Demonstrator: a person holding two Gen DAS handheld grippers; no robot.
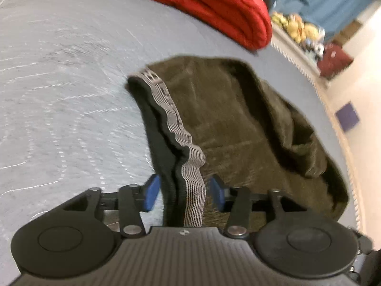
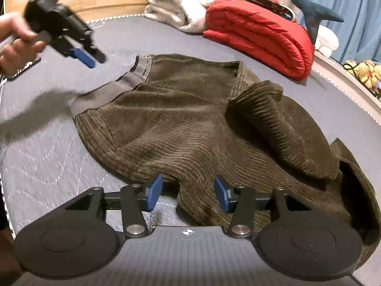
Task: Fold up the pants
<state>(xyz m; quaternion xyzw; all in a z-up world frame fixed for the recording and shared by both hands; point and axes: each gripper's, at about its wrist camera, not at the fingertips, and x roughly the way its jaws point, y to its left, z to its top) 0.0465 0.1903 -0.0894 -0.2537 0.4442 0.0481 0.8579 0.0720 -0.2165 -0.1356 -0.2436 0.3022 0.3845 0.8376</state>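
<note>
Grey quilted bedding (image 2: 47,166) covered the mattress, with a folded red blanket (image 2: 262,43) and a heap of pale blankets (image 2: 181,7) lying at its far side. Blue curtains (image 2: 357,0) hung behind them, and yellow soft toys (image 2: 366,71) sat beyond the bed's edge.

Brown corduroy pants (image 2: 178,124) lay bunched in the middle of the bed, the grey elastic waistband (image 2: 114,90) toward the left and one leg doubled over in a thick fold on the right. Part of the fabric hung near the bed's right edge.

At the bottom of its own view, the right gripper (image 2: 188,194) sat low at the near hem, its blue pads spread wide, with a lobe of corduroy lying between them and not pinched.

From its own camera, the left gripper (image 1: 184,194) had its pads wide apart too, and the waistband (image 1: 171,119) ran down between them without being squeezed. That picture was blurred, so whether the band touched either pad was hard to tell. Seen from the right wrist, the left gripper (image 2: 89,58) hung in the air above the bedding, just left of the waistband, held by a bare hand (image 2: 16,43).
</note>
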